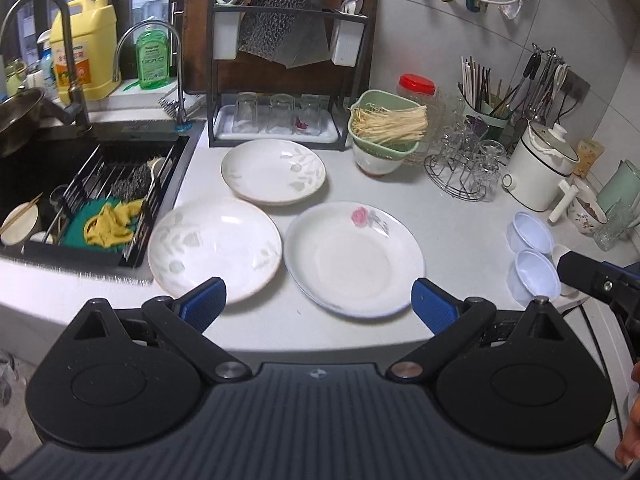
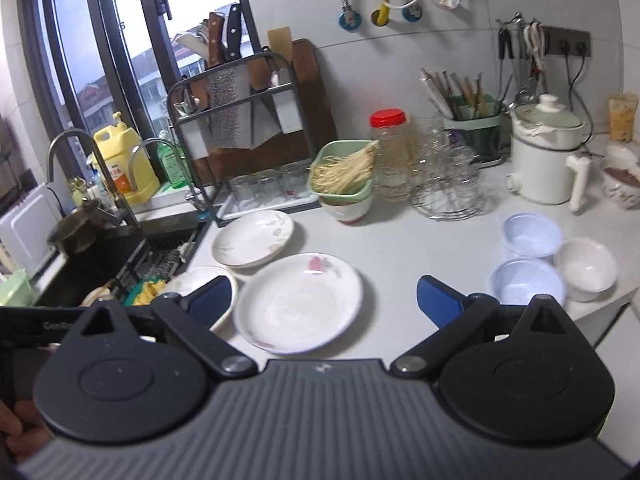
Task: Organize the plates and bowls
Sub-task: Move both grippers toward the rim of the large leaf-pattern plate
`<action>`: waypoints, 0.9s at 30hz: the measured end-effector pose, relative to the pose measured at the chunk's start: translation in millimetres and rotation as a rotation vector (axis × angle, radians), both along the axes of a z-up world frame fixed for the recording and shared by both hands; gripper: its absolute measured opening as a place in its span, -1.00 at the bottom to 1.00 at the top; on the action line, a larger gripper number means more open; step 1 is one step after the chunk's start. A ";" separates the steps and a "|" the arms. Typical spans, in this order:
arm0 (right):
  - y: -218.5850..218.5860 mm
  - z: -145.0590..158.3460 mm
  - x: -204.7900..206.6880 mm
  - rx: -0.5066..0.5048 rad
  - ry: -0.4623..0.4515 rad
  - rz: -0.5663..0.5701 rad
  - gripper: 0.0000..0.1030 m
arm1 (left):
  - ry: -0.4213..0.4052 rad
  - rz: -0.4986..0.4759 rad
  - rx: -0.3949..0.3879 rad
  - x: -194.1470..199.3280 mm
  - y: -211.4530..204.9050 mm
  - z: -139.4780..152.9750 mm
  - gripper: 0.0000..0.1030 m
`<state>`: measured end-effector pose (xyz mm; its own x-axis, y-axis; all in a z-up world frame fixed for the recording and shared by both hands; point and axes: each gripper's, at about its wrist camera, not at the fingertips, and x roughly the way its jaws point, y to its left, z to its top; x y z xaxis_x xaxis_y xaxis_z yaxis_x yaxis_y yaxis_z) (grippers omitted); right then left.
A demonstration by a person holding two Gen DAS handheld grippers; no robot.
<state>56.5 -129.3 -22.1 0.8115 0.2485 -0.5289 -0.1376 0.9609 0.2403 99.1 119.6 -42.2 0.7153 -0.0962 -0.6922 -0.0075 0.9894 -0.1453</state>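
Left tongs (image 1: 318, 306): hovering wide open, empty.
Right tongs (image 2: 324, 300): gaping, empty.
Technique: approaching the rose plate (image 1: 354, 258) rim low (glazed, probably slippery) along the tabletop (image 1: 452, 216).

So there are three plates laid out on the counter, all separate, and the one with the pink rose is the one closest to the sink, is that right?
Not quite. The rose plate is the farthest of the three from the sink; a leaf-pattern plate lies nearest it. The left wrist view shows this. The three plates are indeed laid out separately on the counter.

Glossy ceramic plates (image 1: 354, 258), matt countertop (image 1: 460, 224)
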 end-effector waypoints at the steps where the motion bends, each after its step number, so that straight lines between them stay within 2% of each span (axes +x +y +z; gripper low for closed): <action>1: 6.0 -1.3 3.2 0.012 0.000 -0.001 0.96 | -0.004 -0.007 -0.001 6.9 5.8 -0.5 0.95; 10: 56.1 -18.5 29.8 0.018 0.014 -0.026 0.96 | 0.009 -0.070 -0.018 62.0 52.9 -20.7 0.95; 20: 95.9 -50.5 62.5 0.066 0.083 -0.153 0.95 | 0.050 -0.139 0.007 115.4 103.3 -49.0 0.95; 23: 108.8 -61.0 73.8 0.095 0.117 -0.156 0.90 | 0.054 -0.154 0.025 126.8 120.7 -55.0 0.95; 27: 131.6 -75.0 87.2 0.121 0.151 -0.160 0.70 | 0.086 -0.149 0.037 143.0 142.6 -68.6 0.95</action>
